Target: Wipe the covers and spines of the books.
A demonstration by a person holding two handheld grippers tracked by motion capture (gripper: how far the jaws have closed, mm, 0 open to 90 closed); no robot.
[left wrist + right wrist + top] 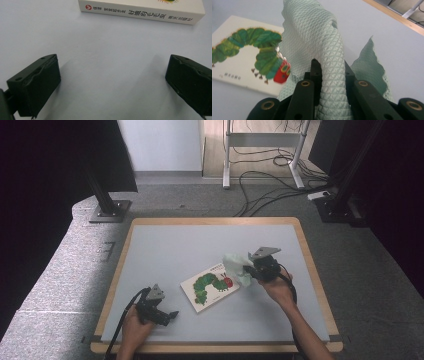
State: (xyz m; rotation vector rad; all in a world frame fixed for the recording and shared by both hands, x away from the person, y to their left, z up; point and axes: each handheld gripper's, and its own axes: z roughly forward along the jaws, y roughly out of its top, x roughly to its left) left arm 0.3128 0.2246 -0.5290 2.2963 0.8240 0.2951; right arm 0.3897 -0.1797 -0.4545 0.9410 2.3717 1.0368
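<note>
Right gripper (248,268) is up off the table, jaws clamped tight on a pale green cloth (236,266); in the right gripper view the waffle-textured cloth (322,50) is pinched between the two black jaws and drapes over them, with a loose corner hanging off toward 3 o'clock; the pads are closed down to the thickness of the fabric, nothing else between them. In the high view the cloth hangs at the 9 o'clock side of the right gripper, right at the 2 o'clock corner of the picture book (210,286); whether it brushes the cover, I cannot tell. The book lies flat near the middle of the table (170,240), its green caterpillar with a red head facing up; the right gripper view catches that caterpillar cover (244,52) at 9 o'clock of the jaws.

Over to the left gripper (171,315): low by the near edge of the table, at about 7 o'clock from the book, jaws spread wide and holding nothing; in the left gripper view the bare grey surface lies between the two jaws, and the book's spine (140,11) sits at 12 o'clock, well apart from the tips.
</note>
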